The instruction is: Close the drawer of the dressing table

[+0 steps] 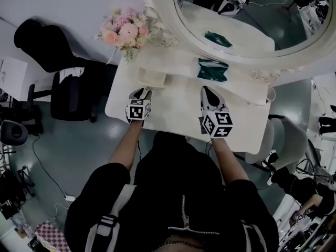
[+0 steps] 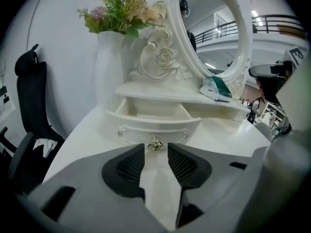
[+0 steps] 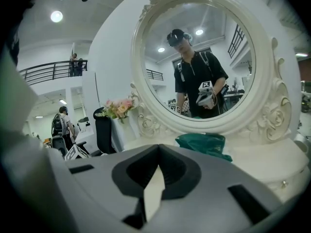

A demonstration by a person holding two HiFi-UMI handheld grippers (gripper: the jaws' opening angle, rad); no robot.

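Note:
The small white drawer (image 1: 151,79) stands pulled out from under the shelf of the white dressing table (image 1: 173,117). In the left gripper view the drawer (image 2: 153,116) shows its empty inside and a gold knob (image 2: 155,143) on its curved front. My left gripper (image 1: 142,93) is open just in front of that knob, which sits right beyond the gap between the fingertips (image 2: 156,150), untouched. My right gripper (image 1: 208,91) hovers over the tabletop to the right, shut and empty (image 3: 158,152).
A green pouch (image 1: 212,70) lies on the shelf below the round mirror (image 1: 247,20). A white vase of pink flowers (image 1: 125,31) stands at the table's left back corner. A black office chair (image 1: 63,72) is left of the table.

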